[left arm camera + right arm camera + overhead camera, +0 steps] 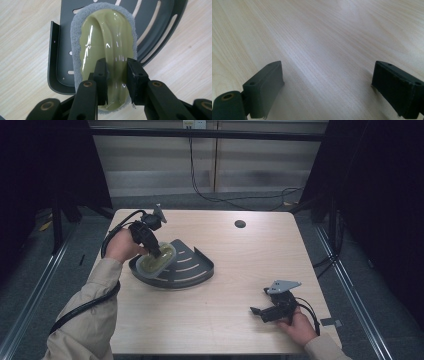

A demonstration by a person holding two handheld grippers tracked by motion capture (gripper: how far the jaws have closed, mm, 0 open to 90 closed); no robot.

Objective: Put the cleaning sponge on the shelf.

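One scrubber (156,258) is lying on one dark slotted tray (192,270), and one wooden table (225,250) is carrying both. Two grippers are working here, one in each hand. One small dark hole (240,224) is sitting in the tabletop near its far edge.

The left gripper (159,253) is reaching down onto the scrubber and clenching its raised olive handle ridge. In the left gripper view the two black pads (101,75) are pressing on either flank of that glossy ridge (116,62), near the end closest to the camera, while the grey foam base (75,37) is spreading out wider than the pads on both sides. The rest of the scrubber is stretching away from the fingers across the tray (62,30).

The right gripper (256,311) is resting on the table near the front right corner, well apart from the tray. Its jaws are standing wide apart with bare wood (324,50) between the pads (265,87).

The tray is sitting left of the table's middle, its curved rim facing the near edge and its straight upturned walls lying at the far right. The scrubber is occupying the tray's left part, one end reaching over the rim there. Open tabletop is lying to the right of the tray and between the tray and the right gripper; the left table edge is running near the left hand (120,246).
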